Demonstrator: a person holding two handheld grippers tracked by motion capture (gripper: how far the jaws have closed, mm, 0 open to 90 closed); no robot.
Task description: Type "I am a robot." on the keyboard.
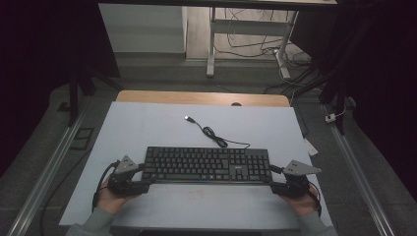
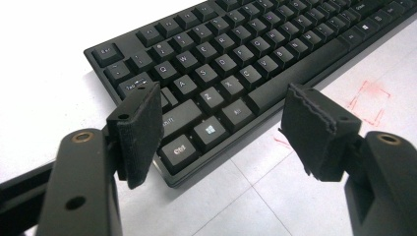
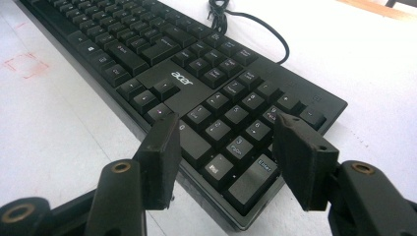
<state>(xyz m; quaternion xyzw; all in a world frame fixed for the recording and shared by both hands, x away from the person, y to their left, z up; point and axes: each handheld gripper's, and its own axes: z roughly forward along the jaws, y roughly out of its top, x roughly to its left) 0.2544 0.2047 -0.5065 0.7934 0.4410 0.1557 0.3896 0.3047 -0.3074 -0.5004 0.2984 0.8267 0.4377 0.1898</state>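
Fingers (image 2: 140,132) of both grippers stand wide apart, gripping nothing, each straddling a near corner of the keyboard (image 1: 206,164); next, I judge, both must close together to lift it level.

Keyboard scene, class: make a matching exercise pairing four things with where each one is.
Things:
1. left gripper
2. right gripper
3. USB plug
4. red marks

Places:
A. on the white sheet beyond the keyboard, at the cable's far end
B. at the keyboard's number-pad corner
C. on the sheet beside the keyboard's near edge
D. at the keyboard's Ctrl corner

Pairs: 1-D, 2-B, 3-A, 4-C
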